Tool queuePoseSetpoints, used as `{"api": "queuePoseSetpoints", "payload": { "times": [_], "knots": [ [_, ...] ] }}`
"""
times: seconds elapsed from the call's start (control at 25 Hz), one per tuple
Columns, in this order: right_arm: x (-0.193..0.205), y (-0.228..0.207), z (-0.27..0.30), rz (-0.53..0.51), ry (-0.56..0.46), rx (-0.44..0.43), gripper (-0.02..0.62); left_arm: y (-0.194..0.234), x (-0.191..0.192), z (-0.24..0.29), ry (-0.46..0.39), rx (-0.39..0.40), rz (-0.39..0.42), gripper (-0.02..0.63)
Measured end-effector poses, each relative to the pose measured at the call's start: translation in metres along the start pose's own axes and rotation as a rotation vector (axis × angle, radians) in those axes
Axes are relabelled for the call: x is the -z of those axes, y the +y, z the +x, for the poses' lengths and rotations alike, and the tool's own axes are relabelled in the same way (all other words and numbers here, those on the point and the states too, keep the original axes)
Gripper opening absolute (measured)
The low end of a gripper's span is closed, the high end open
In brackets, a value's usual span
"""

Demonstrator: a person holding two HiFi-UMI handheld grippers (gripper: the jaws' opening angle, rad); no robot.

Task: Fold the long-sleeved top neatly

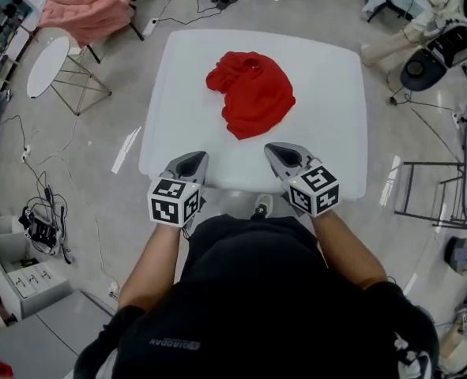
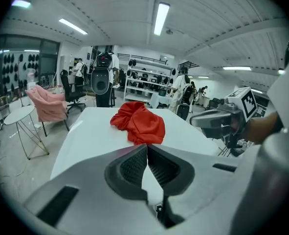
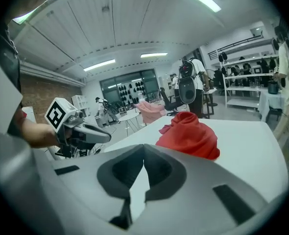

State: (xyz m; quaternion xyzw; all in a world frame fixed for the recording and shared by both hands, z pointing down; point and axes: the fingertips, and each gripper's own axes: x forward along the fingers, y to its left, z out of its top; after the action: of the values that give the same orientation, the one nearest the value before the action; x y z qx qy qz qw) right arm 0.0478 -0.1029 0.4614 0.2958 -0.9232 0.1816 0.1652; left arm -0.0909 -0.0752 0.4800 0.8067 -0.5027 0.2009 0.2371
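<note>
White table (image 1: pixel 328 133), red top (image 1: pixel 253 93), grey floor (image 1: pixel 114 227)

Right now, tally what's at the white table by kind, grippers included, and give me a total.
top, red, crumpled: 1
grippers, the left gripper and the right gripper, both shut and empty: 2
table: 1
Total: 4
</note>
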Motion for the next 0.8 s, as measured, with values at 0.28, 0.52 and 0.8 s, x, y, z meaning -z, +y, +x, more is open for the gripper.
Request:
{"api": "queuePoseSetpoints", "payload": {
  "times": [0.28, 0.52, 0.8],
  "knots": [
    [-0.006, -0.018, 0.047, -0.04, 0.036, -0.06, 0.006, 0.014, 0.008, 0.014, 0.03, -0.06, -0.036, 0.006],
    [-0.016, -0.015, 0.076, -0.054, 0.048, -0.039, 0.006, 0.03, -0.007, 0.012, 0.007, -0.063, -0.036, 0.006],
    [-0.005, -0.011, 0.123, -0.057, 0.13, 0.048, 0.087, 0.07, -0.015, -0.006, -0.006, -0.065, -0.03, 0.006]
  ]
}}
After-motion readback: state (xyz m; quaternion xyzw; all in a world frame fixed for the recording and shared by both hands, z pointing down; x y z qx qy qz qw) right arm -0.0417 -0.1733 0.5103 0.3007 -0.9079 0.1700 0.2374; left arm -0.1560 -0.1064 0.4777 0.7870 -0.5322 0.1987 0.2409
